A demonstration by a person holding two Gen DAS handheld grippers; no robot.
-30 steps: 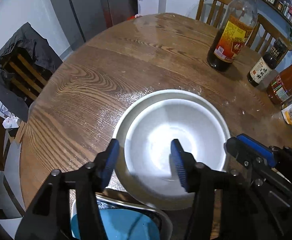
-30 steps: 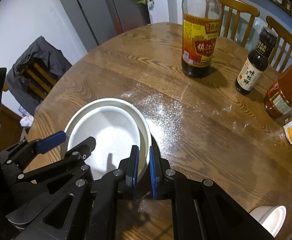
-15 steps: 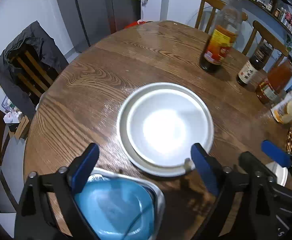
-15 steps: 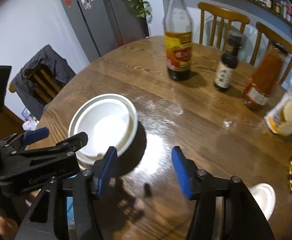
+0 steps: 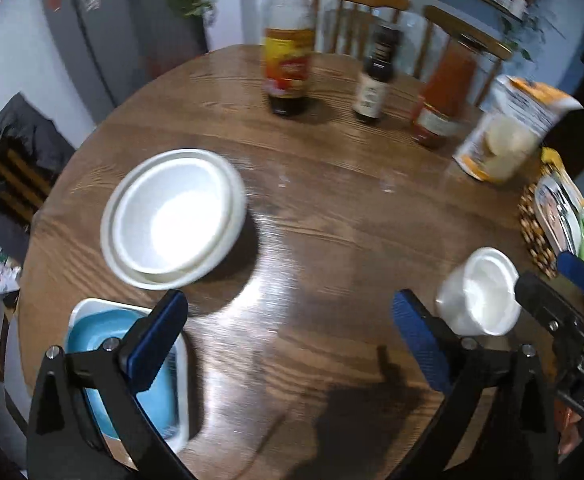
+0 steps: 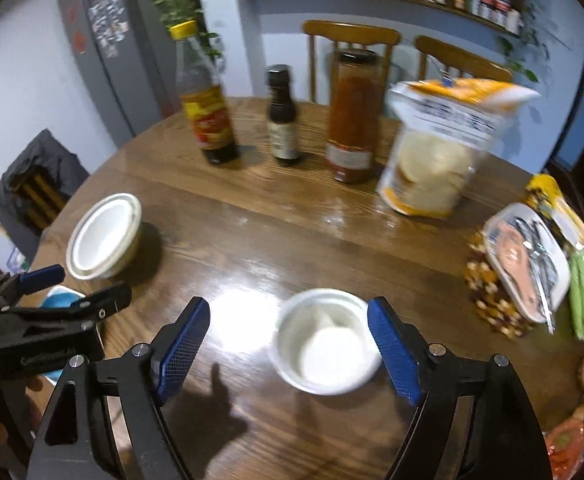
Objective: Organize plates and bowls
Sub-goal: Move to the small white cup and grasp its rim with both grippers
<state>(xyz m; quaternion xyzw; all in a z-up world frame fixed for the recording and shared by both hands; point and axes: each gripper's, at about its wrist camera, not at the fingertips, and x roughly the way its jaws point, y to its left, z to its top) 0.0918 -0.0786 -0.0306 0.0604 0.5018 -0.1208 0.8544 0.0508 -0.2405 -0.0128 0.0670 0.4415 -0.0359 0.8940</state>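
Two stacked white bowls [image 5: 173, 216] sit on the round wooden table [image 5: 332, 208] at the left; they also show in the right wrist view [image 6: 103, 236]. A small white bowl [image 6: 328, 340] stands near the front, between the blue pads of my open right gripper [image 6: 287, 344]; it shows at the right in the left wrist view [image 5: 480, 292]. My left gripper [image 5: 287, 340] is open and empty above bare wood. A blue dish in a white tray [image 5: 131, 364] lies under its left finger.
At the back stand a soy sauce bottle [image 6: 205, 96], a small dark bottle [image 6: 281, 114] and an orange sauce jar [image 6: 354, 116]. A snack bag [image 6: 440, 148] and more packets [image 6: 528, 264] crowd the right edge. Wooden chairs stand behind the table.
Both grippers have opened wide and pulled back from the stacked white bowls, swinging right. The small white bowl now lies between the right gripper's fingers.
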